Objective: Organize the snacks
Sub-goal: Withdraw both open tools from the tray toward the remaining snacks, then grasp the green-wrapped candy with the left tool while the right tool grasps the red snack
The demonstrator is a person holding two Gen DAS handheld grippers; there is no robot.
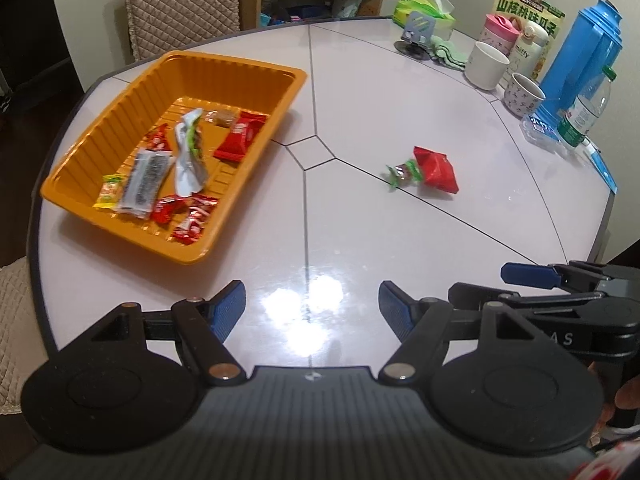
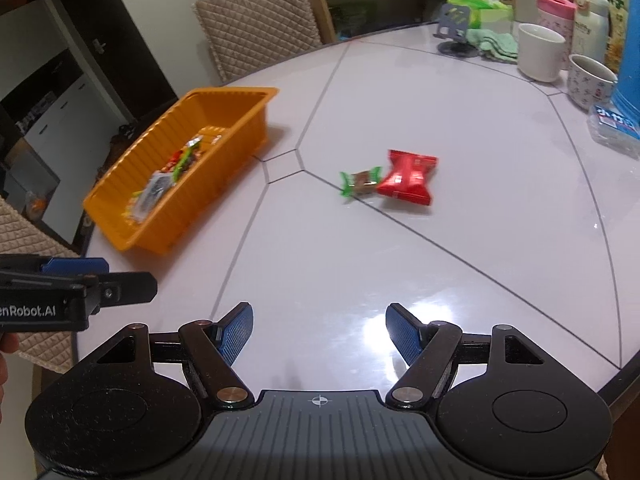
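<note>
An orange tray sits on the left of the white table and holds several wrapped snacks. A red snack packet and a green-wrapped candy lie together mid-table, right of the tray. My left gripper is open and empty above the near table edge. My right gripper is open and empty, beside the left one; it also shows at the right of the left wrist view.
At the back right stand a white mug, a patterned cup, a blue thermos, a water bottle, a snack box, tissues and a phone stand. A quilted chair is behind the table.
</note>
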